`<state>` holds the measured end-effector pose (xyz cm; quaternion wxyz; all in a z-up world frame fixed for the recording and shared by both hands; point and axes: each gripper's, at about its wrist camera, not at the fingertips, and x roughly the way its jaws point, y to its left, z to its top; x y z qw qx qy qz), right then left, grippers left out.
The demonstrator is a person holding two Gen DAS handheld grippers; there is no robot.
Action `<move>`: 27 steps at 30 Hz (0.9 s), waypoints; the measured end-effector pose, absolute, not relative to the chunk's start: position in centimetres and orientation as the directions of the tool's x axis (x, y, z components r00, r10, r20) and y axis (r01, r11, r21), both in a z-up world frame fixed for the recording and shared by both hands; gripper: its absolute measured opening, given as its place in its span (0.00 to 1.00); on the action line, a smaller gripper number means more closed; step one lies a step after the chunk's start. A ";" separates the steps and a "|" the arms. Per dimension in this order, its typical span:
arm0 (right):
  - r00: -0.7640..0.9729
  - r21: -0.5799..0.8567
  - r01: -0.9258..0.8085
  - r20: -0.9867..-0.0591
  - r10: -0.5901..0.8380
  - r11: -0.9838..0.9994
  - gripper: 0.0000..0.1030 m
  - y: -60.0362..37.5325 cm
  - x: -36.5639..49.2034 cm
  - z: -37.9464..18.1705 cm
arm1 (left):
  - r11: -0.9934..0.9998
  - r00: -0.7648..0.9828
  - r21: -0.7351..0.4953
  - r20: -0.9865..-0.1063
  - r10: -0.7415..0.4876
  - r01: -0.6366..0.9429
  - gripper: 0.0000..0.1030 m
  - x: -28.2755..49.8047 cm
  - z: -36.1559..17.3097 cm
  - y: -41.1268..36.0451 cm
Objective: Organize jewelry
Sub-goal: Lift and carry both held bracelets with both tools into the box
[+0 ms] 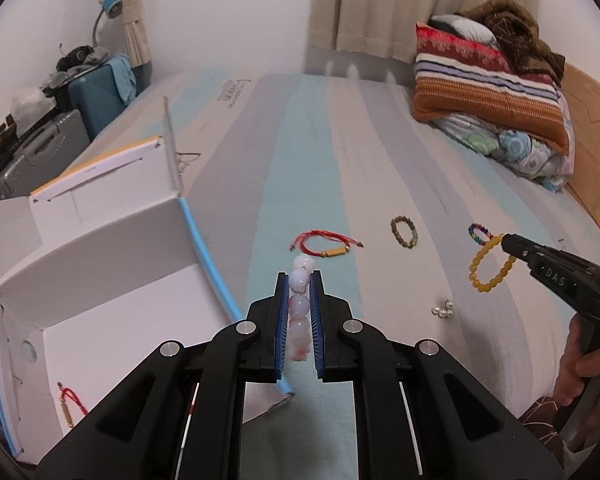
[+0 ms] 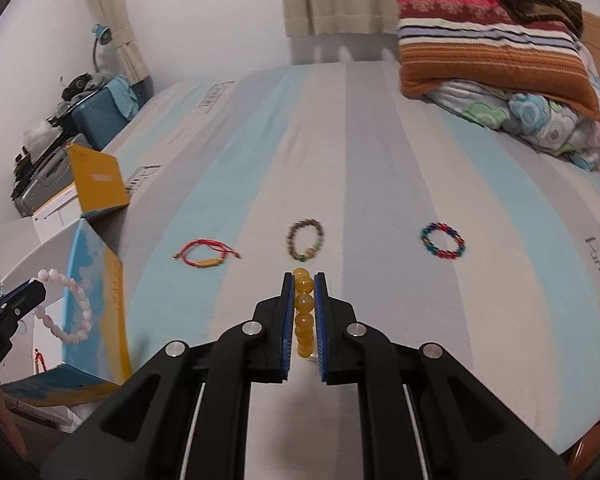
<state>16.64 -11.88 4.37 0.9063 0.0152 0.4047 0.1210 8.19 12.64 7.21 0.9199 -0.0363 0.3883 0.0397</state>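
Observation:
My left gripper (image 1: pixel 299 280) is shut on a pink-white bead bracelet (image 1: pixel 300 304), held above the bed beside the open white box (image 1: pixel 100 280); it also shows in the right wrist view (image 2: pixel 66 308). My right gripper (image 2: pixel 304 280) is shut on a yellow bead bracelet (image 2: pixel 304 312), seen hanging from it in the left wrist view (image 1: pixel 488 268). On the striped bed lie a red cord bracelet (image 2: pixel 206 256), a brown bead bracelet (image 2: pixel 306 240) and a multicolour bead bracelet (image 2: pixel 444 240). Another red cord bracelet (image 1: pixel 70 404) lies inside the box.
Small silver beads (image 1: pixel 443 310) lie on the sheet. Folded blankets and pillows (image 1: pixel 492 92) are stacked at the far right. Suitcases (image 1: pixel 40 152) and a blue lamp (image 1: pixel 110 6) stand past the bed's left edge. The box lid (image 2: pixel 96 184) stands open.

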 end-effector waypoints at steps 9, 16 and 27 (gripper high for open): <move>0.641 0.135 -0.277 -0.712 0.287 0.951 0.09 -6.8 16.0 5.9 | 0.988 0.730 -0.034 -0.678 0.089 -0.151 0.09 5.7 10.4 16.1; 0.630 0.142 -0.353 -0.695 0.347 0.925 0.09 -1.9 15.1 7.3 | 0.976 0.725 -0.035 -0.675 0.133 -0.213 0.09 4.1 11.0 19.5; 0.597 0.120 -0.490 -0.675 0.433 0.863 0.09 6.9 12.0 9.0 | 0.939 0.683 -0.059 -0.702 0.201 -0.338 0.09 0.6 9.2 25.9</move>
